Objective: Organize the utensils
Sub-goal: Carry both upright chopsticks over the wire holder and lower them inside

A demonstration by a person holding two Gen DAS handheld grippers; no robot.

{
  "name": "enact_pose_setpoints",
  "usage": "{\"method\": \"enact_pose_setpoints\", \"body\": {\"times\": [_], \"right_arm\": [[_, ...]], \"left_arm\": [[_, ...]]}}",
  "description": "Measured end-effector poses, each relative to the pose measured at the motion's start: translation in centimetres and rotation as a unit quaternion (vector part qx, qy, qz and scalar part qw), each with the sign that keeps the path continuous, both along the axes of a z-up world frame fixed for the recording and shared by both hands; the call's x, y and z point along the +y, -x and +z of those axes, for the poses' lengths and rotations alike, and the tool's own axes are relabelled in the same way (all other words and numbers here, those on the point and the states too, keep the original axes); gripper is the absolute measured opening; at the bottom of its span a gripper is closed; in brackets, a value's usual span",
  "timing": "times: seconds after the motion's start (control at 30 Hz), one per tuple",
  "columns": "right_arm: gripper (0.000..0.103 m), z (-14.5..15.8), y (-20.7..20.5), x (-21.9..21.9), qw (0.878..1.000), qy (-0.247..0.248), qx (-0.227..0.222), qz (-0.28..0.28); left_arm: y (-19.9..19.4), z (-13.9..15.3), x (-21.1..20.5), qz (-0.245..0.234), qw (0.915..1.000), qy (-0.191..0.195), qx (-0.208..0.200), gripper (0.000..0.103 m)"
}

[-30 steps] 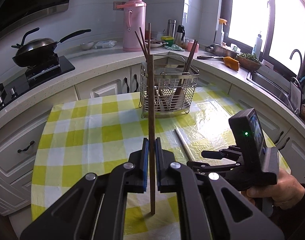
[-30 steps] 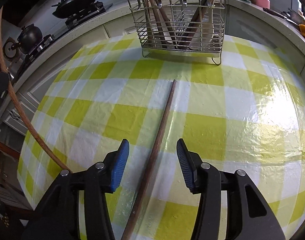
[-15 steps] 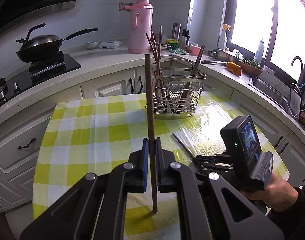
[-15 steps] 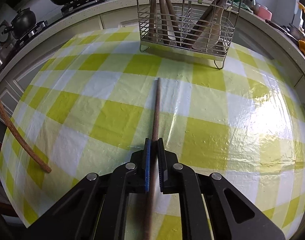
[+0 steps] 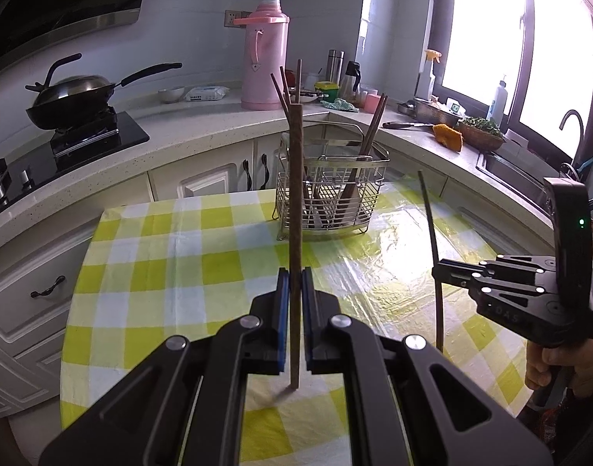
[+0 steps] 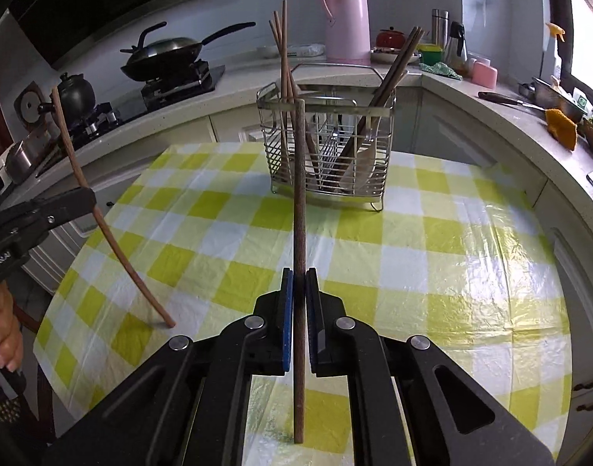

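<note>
Your left gripper (image 5: 292,283) clamps one chopstick (image 5: 295,213) upright; your right gripper (image 6: 298,283) clamps another chopstick (image 6: 299,209) upright. Both tips touch the bench (image 6: 471,256) near its front edge; wire caddy (image 6: 329,147) stands at the back edge.

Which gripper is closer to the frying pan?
Left. The left gripper hangs over the table's side nearest the frying pan; the right gripper is further toward the sink.

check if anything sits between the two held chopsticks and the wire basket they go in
Nothing visible does. Only bare checked tablecloth lies between each chopstick and the wire basket. Chopsticks already standing in the basket lean to its sides, leaving open room between.
</note>
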State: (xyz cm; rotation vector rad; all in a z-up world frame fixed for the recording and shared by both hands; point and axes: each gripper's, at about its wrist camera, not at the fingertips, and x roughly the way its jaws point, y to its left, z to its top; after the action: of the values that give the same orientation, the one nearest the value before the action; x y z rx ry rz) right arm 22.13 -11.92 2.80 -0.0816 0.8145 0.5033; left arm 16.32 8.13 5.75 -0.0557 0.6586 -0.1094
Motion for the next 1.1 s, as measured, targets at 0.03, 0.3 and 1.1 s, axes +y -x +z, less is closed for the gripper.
{"method": "enact_pose_setpoints", "body": {"times": [0.03, 0.3, 1.1], "right_arm": [[0.007, 0.4, 0.3, -0.4, 1.0, -0.004, -0.003, 0.0], [0.007, 2.3, 1.1, -2.9, 1.0, -0.019, -0.019, -0.007], [0.007, 16.5, -11.9, -1.5, 0.995, -0.045, -0.09, -0.002]], "left_arm": [[0.0, 0.1, -0.2, -0.002, 1.0, 0.001, -0.001, 0.007], [-1.0, 0.4, -1.6, -0.018, 0.9997, 0.014, 0.004, 0.006], [-13.6, 14.3, -3.6, -0.06, 0.9978, 0.003, -0.03, 0.006]]}}
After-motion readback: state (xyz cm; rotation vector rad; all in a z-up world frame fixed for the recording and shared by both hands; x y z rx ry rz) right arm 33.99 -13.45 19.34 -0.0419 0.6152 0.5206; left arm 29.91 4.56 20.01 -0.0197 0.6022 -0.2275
